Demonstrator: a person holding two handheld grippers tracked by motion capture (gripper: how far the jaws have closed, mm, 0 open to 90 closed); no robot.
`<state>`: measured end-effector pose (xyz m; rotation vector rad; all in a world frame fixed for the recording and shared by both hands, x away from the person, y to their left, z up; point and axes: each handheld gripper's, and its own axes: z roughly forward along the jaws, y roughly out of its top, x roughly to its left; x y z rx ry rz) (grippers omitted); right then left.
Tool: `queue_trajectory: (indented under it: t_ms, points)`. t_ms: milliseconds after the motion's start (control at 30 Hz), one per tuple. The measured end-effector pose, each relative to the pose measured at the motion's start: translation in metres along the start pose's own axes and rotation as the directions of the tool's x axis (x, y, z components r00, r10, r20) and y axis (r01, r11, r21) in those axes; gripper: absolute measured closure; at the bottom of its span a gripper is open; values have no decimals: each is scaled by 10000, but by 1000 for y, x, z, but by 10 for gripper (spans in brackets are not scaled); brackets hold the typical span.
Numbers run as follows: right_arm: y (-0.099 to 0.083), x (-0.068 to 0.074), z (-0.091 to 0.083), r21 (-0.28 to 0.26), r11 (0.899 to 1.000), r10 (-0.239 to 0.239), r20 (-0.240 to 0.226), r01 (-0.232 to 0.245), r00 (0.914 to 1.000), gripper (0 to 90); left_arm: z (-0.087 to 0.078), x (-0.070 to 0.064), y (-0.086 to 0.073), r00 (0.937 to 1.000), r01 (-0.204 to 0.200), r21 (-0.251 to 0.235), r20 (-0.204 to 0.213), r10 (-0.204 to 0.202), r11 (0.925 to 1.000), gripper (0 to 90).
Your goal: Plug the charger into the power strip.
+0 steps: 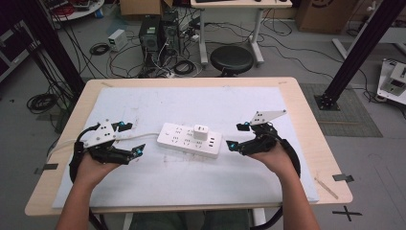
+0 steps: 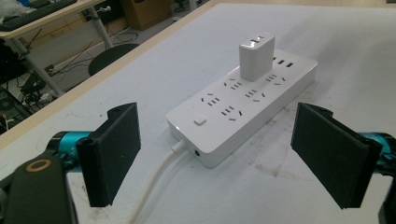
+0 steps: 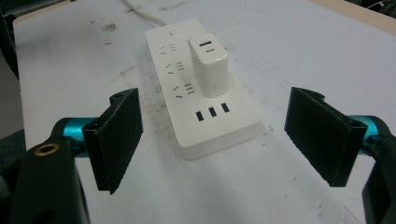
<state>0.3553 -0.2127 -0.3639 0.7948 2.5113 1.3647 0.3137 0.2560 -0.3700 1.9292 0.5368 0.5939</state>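
In the high view, a white power strip (image 1: 191, 139) lies near the middle of a pale mat (image 1: 158, 182) that covers a wooden table (image 1: 313, 143). A white charger block (image 1: 200, 132) stands plugged into the strip, towards its right half. The strip's white cord (image 1: 139, 137) runs off to the left. The left gripper (image 1: 132, 139) sits just left of the strip, held in the person's left hand (image 1: 93, 168), its jaws spread and holding nothing. The right gripper (image 1: 235, 136) sits just right of the strip, held in the right hand (image 1: 277, 160), its jaws likewise spread and empty. Neither gripper touches the strip. A black stool (image 1: 232, 59) stands on the floor beyond the table.

In the left gripper view, the left gripper (image 2: 217, 154) has its two black jaws wide apart, with nothing between the pads. The power strip (image 2: 243, 109) lies ahead on the mat, its cord end nearest, and the cord (image 2: 156, 179) passes down between the jaws. The charger block (image 2: 256, 56) stands upright on the far part of the strip.

In the right gripper view, the right gripper (image 3: 215, 137) also has its jaws wide apart and empty. The power strip (image 3: 205, 107) lies ahead, its end with three small ports nearest. The charger block (image 3: 210, 63) stands upright just behind those ports, and the cord (image 3: 140, 14) leaves the far end.
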Motion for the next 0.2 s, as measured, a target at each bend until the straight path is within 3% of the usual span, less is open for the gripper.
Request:
queue_trajectory:
  t_ms: [200]
  points:
    - [0,0,1,3,10000,-37,20,37,10000,197,1,1,-1,10000,69,-20,-23,-69,10000,159]
